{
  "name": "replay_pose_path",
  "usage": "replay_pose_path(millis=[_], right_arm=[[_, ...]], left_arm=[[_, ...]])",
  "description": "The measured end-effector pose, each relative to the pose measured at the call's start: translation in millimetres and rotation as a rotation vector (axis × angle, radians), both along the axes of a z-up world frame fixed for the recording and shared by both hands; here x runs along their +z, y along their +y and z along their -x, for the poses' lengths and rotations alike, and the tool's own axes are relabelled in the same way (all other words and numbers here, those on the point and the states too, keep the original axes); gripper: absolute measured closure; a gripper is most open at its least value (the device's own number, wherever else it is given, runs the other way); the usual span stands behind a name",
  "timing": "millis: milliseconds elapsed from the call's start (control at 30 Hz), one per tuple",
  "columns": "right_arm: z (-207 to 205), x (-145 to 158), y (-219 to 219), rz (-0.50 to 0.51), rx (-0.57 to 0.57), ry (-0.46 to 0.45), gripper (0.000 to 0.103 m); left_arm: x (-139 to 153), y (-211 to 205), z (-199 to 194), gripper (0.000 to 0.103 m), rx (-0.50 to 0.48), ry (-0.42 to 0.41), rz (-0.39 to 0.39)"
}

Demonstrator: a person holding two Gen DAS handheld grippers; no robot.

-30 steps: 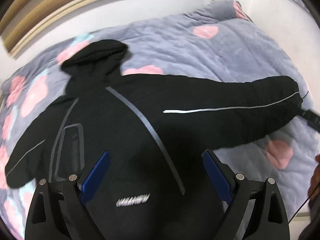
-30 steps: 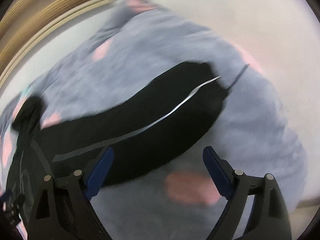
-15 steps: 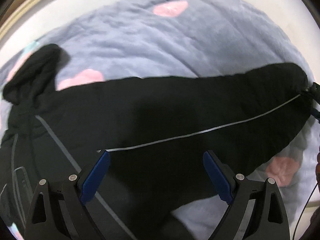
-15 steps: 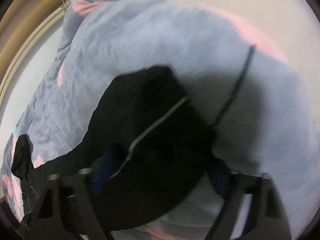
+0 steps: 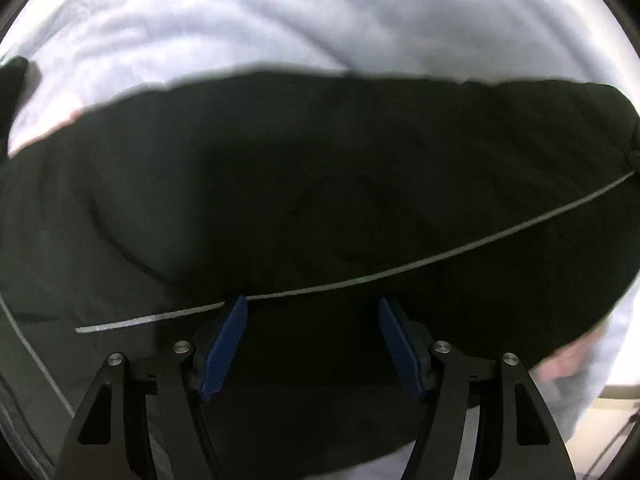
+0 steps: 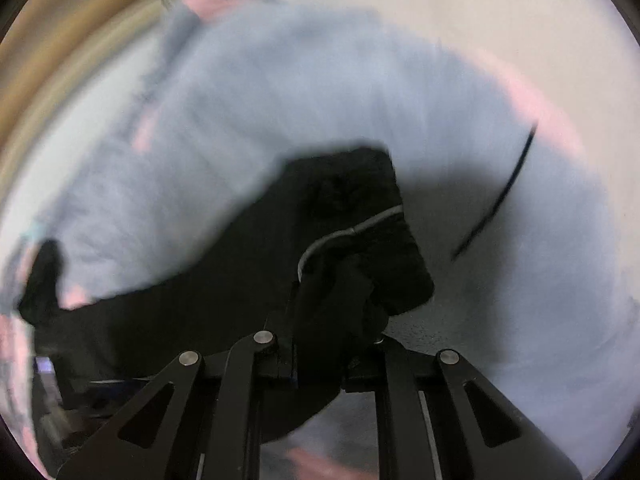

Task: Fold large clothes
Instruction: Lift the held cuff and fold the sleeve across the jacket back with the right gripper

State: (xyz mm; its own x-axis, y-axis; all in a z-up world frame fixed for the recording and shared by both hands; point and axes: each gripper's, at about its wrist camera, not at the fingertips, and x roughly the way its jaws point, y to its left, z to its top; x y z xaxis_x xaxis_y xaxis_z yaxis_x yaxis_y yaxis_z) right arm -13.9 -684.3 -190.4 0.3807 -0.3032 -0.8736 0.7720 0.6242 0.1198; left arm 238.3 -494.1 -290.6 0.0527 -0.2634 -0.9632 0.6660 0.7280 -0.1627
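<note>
A black hooded jacket [image 5: 320, 180] with thin grey piping lies on a grey-blue blanket [image 5: 280, 12]. Its long sleeve fills the left wrist view. My left gripper [image 5: 312, 336] is low over the sleeve's upper part, jaws part open with black cloth between the blue pads [image 5: 224, 340]; whether they pinch it I cannot tell. In the right wrist view my right gripper [image 6: 334, 304] is shut on the sleeve cuff [image 6: 360, 216], which bunches up over the jaws. The hood [image 6: 42, 276] shows far left, blurred.
The blanket [image 6: 320, 92] has pink patches and covers a bed. A thin black cable [image 6: 500, 196] lies on it right of the cuff. A pale wall [image 6: 480, 8] stands behind, and a wooden headboard [image 6: 60, 52] at the upper left.
My right gripper came down on the cuff and shut on it. My left gripper dropped close to the sleeve and its jaws narrowed around the cloth.
</note>
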Motion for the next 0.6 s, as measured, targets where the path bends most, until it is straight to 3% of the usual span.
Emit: replay_pose_path(millis=[100, 267, 600], right_arm=[[-0.9, -12.2, -7.2, -0.029, -0.028, 0.012, 0.088], [-12.0, 23.6, 22.1, 0.042, 0.055, 0.010, 0.088], [-80.2, 75.6, 152.6, 0.067, 0.344, -0.073, 0.088]], left_arm=[[9.1, 5.7, 6.9, 0.033, -0.042, -0.021, 0.021], [40.5, 53.1, 12.5, 0.033, -0.008, -0.017, 0.094], [102.8, 199.3, 16.3, 0.033, 0.177, -0.121, 0.124]])
